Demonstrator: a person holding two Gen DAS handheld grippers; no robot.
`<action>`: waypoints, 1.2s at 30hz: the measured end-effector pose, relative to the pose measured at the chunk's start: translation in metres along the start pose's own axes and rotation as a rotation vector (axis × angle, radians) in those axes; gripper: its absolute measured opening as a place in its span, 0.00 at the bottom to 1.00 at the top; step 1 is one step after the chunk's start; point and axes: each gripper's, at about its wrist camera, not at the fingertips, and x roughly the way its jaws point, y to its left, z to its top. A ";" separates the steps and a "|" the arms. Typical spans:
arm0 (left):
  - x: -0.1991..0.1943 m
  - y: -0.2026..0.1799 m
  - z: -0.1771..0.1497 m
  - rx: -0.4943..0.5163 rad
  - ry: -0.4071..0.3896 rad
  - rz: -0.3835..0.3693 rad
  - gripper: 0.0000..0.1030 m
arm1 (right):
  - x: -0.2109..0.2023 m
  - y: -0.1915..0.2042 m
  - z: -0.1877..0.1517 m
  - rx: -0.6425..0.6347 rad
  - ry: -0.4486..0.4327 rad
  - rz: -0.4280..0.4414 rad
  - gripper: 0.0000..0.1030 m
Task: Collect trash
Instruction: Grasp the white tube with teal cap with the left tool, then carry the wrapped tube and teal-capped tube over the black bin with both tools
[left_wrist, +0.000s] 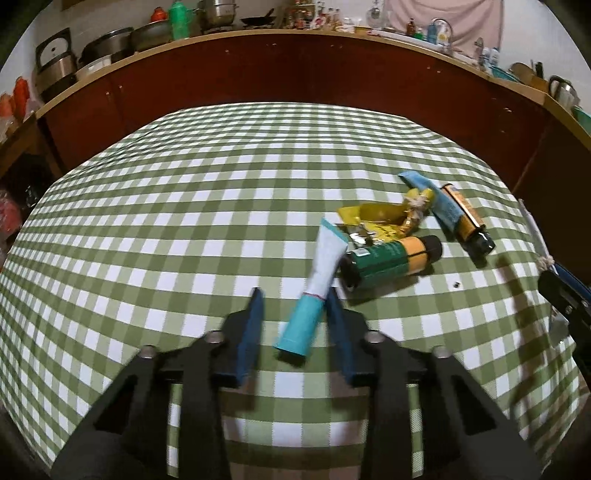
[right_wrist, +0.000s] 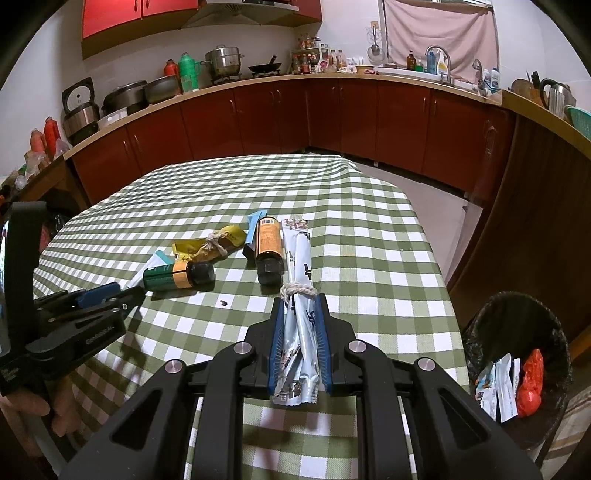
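The left tongs (left_wrist: 293, 310) stand apart astride the white-and-teal squeeze tube (left_wrist: 314, 291), whose long axis runs nearly along them, beside the green-and-yellow bottle (left_wrist: 388, 258). The right tongs (right_wrist: 300, 325) clamp a silver rolled wrapper tied with string (right_wrist: 301, 295), the black-lined bin (right_wrist: 517, 354) off to their right.

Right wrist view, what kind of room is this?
Most likely a home kitchen: red cabinets under a long counter, a steel steamer pot and wok on it, and a sink faucet by the window curtain.
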 end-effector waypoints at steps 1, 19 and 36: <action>0.000 -0.001 -0.001 0.004 -0.003 -0.007 0.18 | 0.000 0.000 0.000 0.000 0.000 0.000 0.17; -0.049 0.002 -0.021 -0.009 -0.085 0.002 0.08 | -0.018 -0.009 -0.012 0.016 -0.035 -0.006 0.17; -0.094 -0.109 -0.020 0.142 -0.193 -0.165 0.08 | -0.081 -0.076 -0.021 0.072 -0.147 -0.136 0.17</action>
